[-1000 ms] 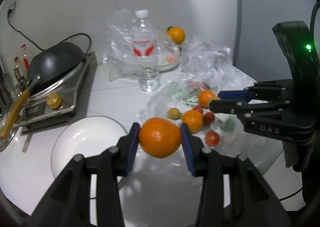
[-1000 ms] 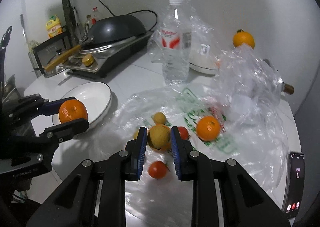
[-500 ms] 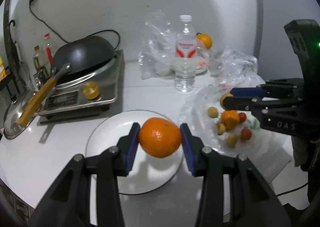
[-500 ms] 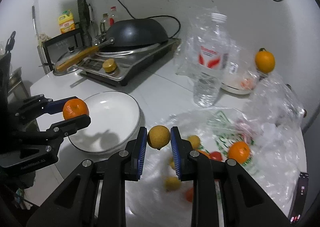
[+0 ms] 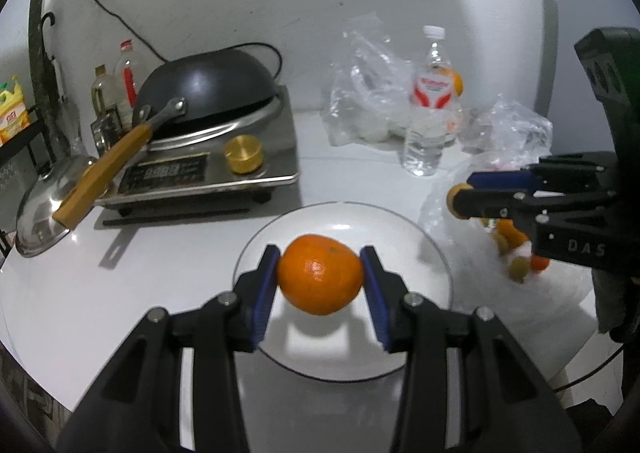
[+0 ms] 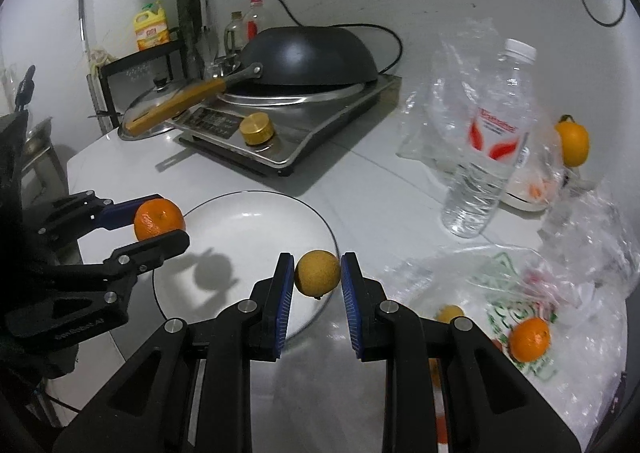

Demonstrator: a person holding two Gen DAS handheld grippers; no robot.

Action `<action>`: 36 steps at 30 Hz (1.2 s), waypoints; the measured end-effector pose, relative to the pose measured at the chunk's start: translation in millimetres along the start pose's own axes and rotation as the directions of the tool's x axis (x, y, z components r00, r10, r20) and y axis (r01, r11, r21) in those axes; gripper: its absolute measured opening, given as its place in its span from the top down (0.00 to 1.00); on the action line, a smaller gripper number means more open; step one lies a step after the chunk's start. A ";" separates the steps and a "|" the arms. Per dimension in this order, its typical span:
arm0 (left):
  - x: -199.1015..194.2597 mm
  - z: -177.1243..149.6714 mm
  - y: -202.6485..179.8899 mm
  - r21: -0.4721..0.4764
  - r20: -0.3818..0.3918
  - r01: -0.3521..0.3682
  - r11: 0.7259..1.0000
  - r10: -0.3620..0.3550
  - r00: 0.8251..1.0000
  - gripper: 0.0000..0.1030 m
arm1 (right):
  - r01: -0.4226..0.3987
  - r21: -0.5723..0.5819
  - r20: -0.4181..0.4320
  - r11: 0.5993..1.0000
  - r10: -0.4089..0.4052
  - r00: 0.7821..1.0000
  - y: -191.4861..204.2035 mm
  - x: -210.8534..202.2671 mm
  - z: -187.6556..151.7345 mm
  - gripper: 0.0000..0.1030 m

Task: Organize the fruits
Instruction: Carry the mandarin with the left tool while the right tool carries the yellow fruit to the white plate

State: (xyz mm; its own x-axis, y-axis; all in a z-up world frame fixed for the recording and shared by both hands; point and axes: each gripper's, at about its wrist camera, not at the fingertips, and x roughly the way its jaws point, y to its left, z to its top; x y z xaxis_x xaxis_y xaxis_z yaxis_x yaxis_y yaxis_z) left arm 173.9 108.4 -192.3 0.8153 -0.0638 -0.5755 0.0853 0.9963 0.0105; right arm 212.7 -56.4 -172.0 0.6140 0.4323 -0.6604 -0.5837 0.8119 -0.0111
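My left gripper (image 5: 320,281) is clamped on an orange (image 5: 320,279), blue pads pressed on both its sides. Fruit hangs above the white plate (image 5: 436,253), which sits straight below and ahead of the jaws; its shadow falls on the plate.

My right gripper (image 6: 317,275) is closed on a small yellow-brown round fruit (image 6: 317,272), pinched between the pads. It's over the plate's near-right rim, plate mostly ahead-left of those jaws.

Right of the right jaws: clear plastic bag (image 6: 520,293) spread on the table with another orange (image 6: 530,339) and a small yellow fruit (image 6: 450,313) on it. Water bottle (image 6: 488,141) upright ahead-right. Stove with inverted wok (image 6: 308,57) beyond the plate.
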 end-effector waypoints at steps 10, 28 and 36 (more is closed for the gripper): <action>28.3 -8.4 16.3 0.032 -0.046 -0.025 0.999 0.026 0.999 0.59 | -0.055 -0.016 0.002 0.998 0.055 0.998 18.7 30.2 15.8 0.75; 58.2 -20.7 22.2 0.022 -0.125 -0.020 1.000 0.022 0.992 0.58 | -0.175 0.025 -0.083 0.984 0.177 0.981 40.5 94.0 35.5 0.75; 55.8 -23.5 28.1 0.012 -0.117 0.010 1.000 -0.009 0.993 0.58 | -0.236 0.107 -0.128 0.966 0.249 0.960 40.2 125.0 38.6 0.75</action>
State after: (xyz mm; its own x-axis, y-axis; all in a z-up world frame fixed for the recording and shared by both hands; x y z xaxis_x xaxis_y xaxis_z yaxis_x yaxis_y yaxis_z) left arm 208.3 134.2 -243.3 0.7422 -0.0652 -0.6670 0.1005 0.9948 0.0147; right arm 286.5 45.5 -226.0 0.3761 0.5666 -0.7331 -0.6516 0.7243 0.2255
